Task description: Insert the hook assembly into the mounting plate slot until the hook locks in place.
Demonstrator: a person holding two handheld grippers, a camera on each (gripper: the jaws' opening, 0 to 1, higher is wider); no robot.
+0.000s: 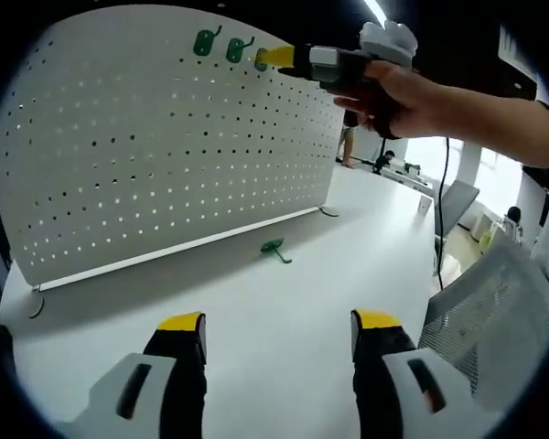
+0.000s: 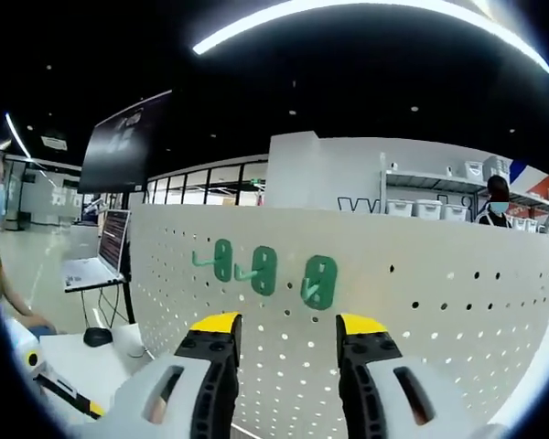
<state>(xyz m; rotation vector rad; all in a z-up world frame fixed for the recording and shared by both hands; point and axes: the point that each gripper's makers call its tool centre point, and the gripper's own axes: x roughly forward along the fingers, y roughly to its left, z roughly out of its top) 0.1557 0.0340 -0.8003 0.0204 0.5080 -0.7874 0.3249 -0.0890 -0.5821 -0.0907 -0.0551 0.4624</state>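
A white pegboard mounting plate (image 1: 165,146) stands upright on the white table (image 1: 274,293). Three green hooks hang near its top edge: the first (image 2: 221,259), the second (image 2: 262,270) and the third (image 2: 318,281). My right gripper (image 2: 284,325) is open just in front of them, with the third hook a little above and between its yellow tips and nothing gripped. In the left gripper view a hand holds that right gripper (image 1: 276,57) with its tip at the third hook (image 1: 261,60). Another green hook (image 1: 274,249) lies loose on the table below the board. My left gripper (image 1: 279,322) hangs open and empty over the near table.
A mesh chair back (image 1: 480,315) stands at the table's right side. Beyond the board's left end a laptop (image 2: 96,261) and a mouse (image 2: 98,337) sit on a desk under a dark monitor (image 2: 128,137). Shelves with bins (image 2: 430,208) line the far wall.
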